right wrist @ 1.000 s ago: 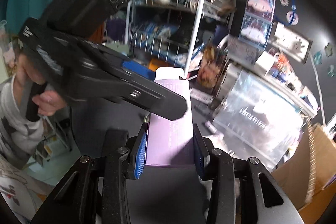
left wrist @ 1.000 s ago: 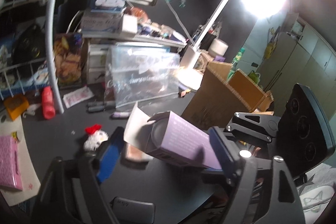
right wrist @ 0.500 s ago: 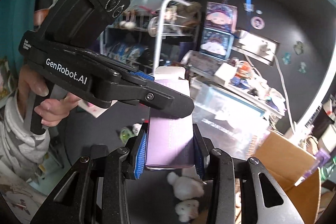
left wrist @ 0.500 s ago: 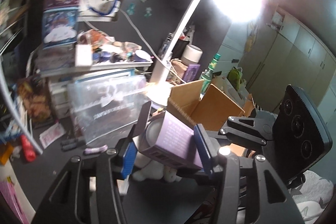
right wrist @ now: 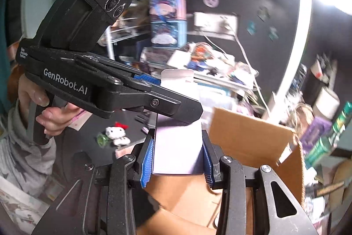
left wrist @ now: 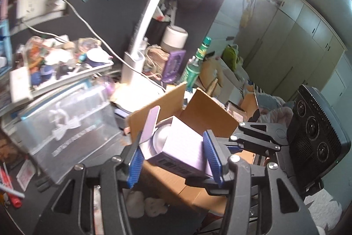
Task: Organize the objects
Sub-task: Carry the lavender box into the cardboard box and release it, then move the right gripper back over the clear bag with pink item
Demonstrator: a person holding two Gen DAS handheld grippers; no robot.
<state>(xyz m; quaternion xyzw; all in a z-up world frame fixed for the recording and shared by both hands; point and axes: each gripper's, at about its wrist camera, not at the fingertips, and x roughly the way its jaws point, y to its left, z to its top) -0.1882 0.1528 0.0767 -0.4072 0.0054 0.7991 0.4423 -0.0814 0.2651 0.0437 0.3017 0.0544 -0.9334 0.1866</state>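
A pale purple carton (left wrist: 184, 147) hangs in the air over an open cardboard box (left wrist: 211, 111). Its end flap (left wrist: 150, 122) stands open and a round silvery item (left wrist: 159, 140) shows inside. My left gripper (left wrist: 173, 156) is shut on the carton's open end, both blue pads against its sides. The right gripper (right wrist: 177, 160) is shut on the other end of the same carton (right wrist: 178, 147). In the right wrist view a person's hand (right wrist: 50, 112) holds the left gripper's black handle, and the cardboard box (right wrist: 248, 138) lies just below and to the right.
A clear plastic bin (left wrist: 72, 124) stands left of the cardboard box. Behind it are a white desk lamp (left wrist: 140, 41), a green bottle (left wrist: 193, 67) and a cluttered shelf. A white plush toy with a red bow (right wrist: 116, 131) lies on the dark desk.
The left jaws have closed onto the carton's open end. Both grippers have carried the carton up and to the right, from over the dark desk to above the cardboard box.
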